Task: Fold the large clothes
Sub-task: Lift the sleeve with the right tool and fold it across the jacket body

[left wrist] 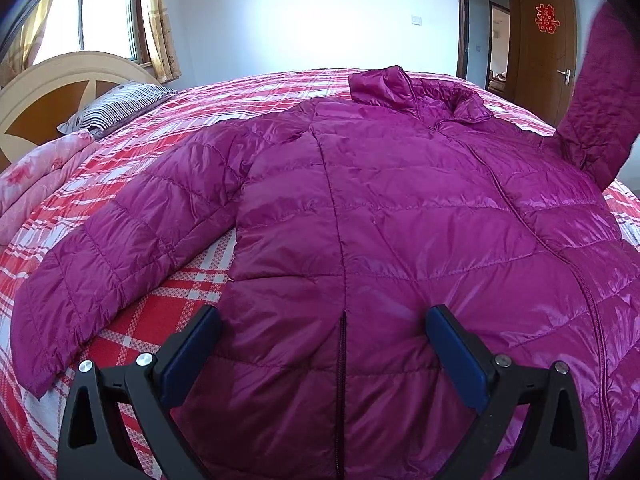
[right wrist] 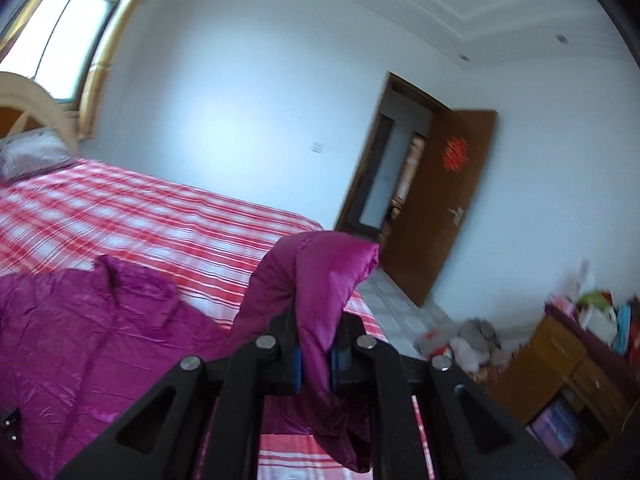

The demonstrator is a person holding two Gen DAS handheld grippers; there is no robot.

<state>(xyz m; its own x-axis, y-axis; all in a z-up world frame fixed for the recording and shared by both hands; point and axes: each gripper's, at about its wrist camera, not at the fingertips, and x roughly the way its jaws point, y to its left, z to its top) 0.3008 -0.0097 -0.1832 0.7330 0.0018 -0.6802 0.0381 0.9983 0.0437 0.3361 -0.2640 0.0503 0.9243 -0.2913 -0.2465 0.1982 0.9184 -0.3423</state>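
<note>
A magenta quilted puffer jacket (left wrist: 380, 220) lies front up on the red plaid bed (left wrist: 160, 120), collar at the far side. Its left sleeve (left wrist: 120, 240) lies flat, spread to the left. My left gripper (left wrist: 322, 320) is open, hovering above the jacket's hem near the zipper. The jacket's right sleeve (left wrist: 600, 100) is lifted into the air at the right. In the right wrist view my right gripper (right wrist: 316, 344) is shut on that sleeve (right wrist: 316, 280), holding it above the jacket body (right wrist: 100, 340).
A striped pillow (left wrist: 116, 108) and a pink folded blanket (left wrist: 40, 184) lie by the headboard (left wrist: 48, 80) at the left. An open brown door (right wrist: 436, 208) stands beyond the bed. A wooden cabinet (right wrist: 560, 368) with clutter stands at the right.
</note>
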